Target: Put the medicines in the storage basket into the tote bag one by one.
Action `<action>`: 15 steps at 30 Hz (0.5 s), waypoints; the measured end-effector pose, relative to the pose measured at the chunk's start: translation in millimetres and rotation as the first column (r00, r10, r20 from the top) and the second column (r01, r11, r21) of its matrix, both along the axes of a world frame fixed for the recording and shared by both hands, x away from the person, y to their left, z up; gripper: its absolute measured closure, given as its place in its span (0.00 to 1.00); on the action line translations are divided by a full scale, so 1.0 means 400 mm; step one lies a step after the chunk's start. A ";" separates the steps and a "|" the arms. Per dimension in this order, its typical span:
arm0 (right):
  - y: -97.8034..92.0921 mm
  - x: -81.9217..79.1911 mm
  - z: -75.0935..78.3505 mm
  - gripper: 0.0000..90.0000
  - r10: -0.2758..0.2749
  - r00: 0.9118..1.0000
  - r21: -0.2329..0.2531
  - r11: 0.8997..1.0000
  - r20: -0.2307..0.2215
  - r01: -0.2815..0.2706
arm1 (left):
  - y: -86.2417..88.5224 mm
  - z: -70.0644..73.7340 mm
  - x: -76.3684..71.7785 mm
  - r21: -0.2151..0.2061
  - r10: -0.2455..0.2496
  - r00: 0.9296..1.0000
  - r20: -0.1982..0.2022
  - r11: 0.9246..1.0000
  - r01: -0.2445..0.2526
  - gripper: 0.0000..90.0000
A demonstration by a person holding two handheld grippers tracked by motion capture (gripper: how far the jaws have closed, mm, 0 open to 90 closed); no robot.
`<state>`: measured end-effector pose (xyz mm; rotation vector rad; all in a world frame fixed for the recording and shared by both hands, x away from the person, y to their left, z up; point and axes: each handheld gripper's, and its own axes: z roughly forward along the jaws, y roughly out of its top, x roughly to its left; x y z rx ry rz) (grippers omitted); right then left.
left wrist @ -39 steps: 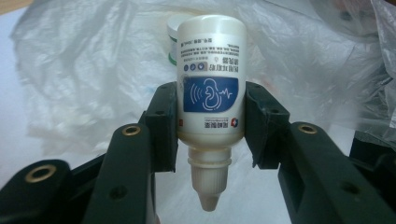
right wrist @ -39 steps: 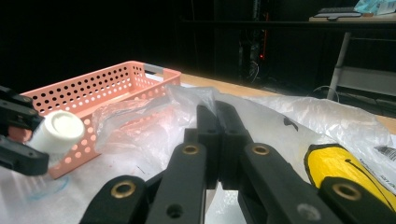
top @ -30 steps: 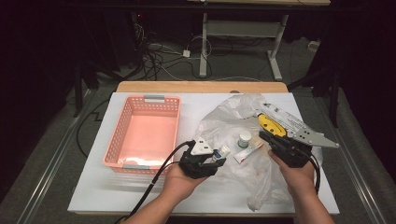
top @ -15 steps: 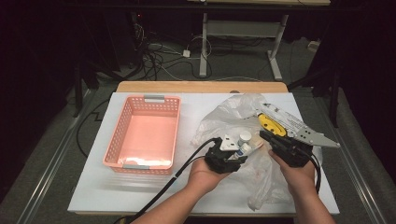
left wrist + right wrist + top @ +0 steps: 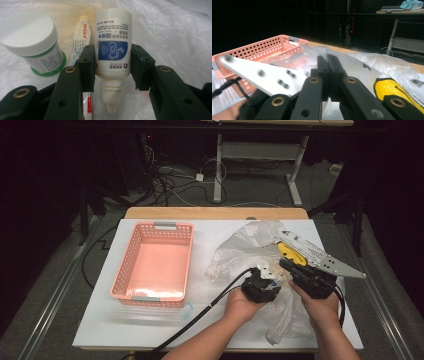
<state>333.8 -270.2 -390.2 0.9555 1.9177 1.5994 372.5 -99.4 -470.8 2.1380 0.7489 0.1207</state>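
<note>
In the left gripper view your left gripper (image 5: 113,67) had its jaws closed against the sides of a small white dropper bottle (image 5: 113,50), which stood at the centre of the frame with its nozzle pointing down toward the camera and its blue ear label upside down. A white jar with a green base (image 5: 35,47) sat at the upper left, and a thin tube (image 5: 81,40) lay between the jar and the bottle, all on a clear plastic bag (image 5: 170,37).

In the right gripper view your right gripper (image 5: 328,67) held its jaws pressed together at mid-frame, pinching a fold of the plastic bag (image 5: 362,65). A yellow item (image 5: 394,92) lay at the lower right, and the pink basket (image 5: 262,48) stood at the left.

In the high view both grippers met just right of centre, the left (image 5: 265,277) just beside the right (image 5: 292,270), over the bag (image 5: 240,250); the basket (image 5: 125,270) sat well apart at centre left on the white table (image 5: 100,320).
</note>
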 end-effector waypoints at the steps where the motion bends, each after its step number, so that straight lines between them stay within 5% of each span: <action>1: -0.001 0.000 0.000 1.00 0.001 1.000 0.000 1.000 0.001 -0.001 | -0.005 -0.005 0.004 0.008 0.003 1.000 -0.003 1.000 -0.003 0.64; 10: -0.004 -0.001 0.000 1.00 0.003 1.000 0.001 1.000 0.001 -0.003 | -0.008 -0.005 0.001 -0.016 0.002 1.000 -0.002 1.000 -0.002 0.53; 15: -0.007 -0.001 0.000 1.00 0.000 1.000 0.002 1.000 0.001 0.000 | 0.059 0.031 -0.026 -0.022 -0.008 0.999 0.041 1.000 0.009 0.48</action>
